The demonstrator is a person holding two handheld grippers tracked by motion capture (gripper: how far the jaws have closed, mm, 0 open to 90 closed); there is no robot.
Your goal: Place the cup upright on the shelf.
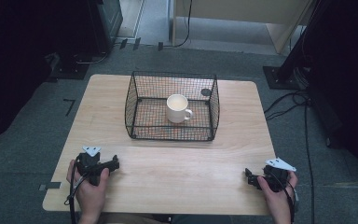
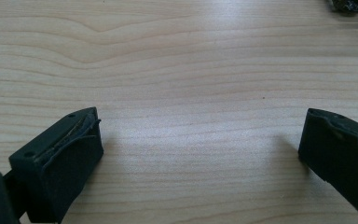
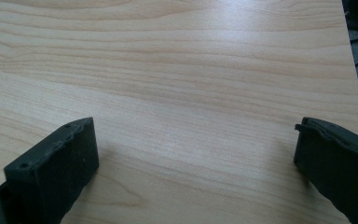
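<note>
White ceramic mug [image 1: 177, 108] upright inside black wire-mesh basket [image 1: 142, 125], tabletop's [image 1: 177, 172] far centre. Left gripper [image 2: 200, 135] and right gripper [image 3: 196, 140] rest near front corners, jaws wide, empty. Likely approach: enter over the rim, avoid mesh.

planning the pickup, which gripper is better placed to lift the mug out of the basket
Right, probably. The mug stands upright in the wire basket with its handle toward the right gripper. The left gripper is about as far; both are open.
</note>
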